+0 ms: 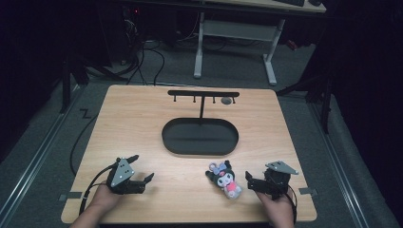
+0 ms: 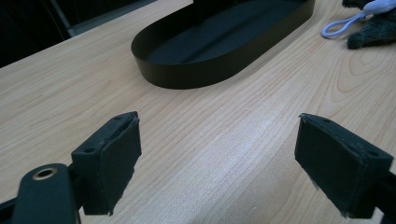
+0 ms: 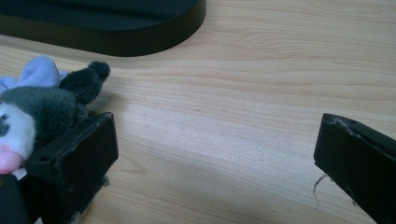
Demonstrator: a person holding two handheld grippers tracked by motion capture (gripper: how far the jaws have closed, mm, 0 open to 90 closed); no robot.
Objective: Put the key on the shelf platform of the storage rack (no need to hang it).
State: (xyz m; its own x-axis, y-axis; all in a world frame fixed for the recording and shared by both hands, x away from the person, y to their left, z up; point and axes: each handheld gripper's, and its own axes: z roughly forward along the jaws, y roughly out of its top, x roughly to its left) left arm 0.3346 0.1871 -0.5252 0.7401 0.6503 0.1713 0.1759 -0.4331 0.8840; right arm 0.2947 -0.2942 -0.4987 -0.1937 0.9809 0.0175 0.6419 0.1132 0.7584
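Note:
A small plush toy (image 1: 225, 179) with black ears, a white face, a pink body and a lavender bow lies near the table's front edge. My right gripper (image 1: 250, 181) rests just right of it, open. In the right gripper view the plush (image 3: 42, 105) sits outside the gripper (image 3: 215, 140), against its left jaw, with bare wood between the jaws. My left gripper (image 1: 143, 167) stands open at the front left over bare wood. Its own view shows that gripper (image 2: 219, 140) facing the black oval tray (image 2: 187, 70), with the plush (image 2: 373, 23) and its lavender loop at the top right.
The black oval tray (image 1: 166, 137) lies at the table's middle. A black T-shaped hanger bar (image 1: 203, 93) with small hooks rises from its far side, a small grey round thing (image 1: 226, 100) near its right end. Beyond the table stand a white desk frame (image 1: 199, 47) and floor cables.

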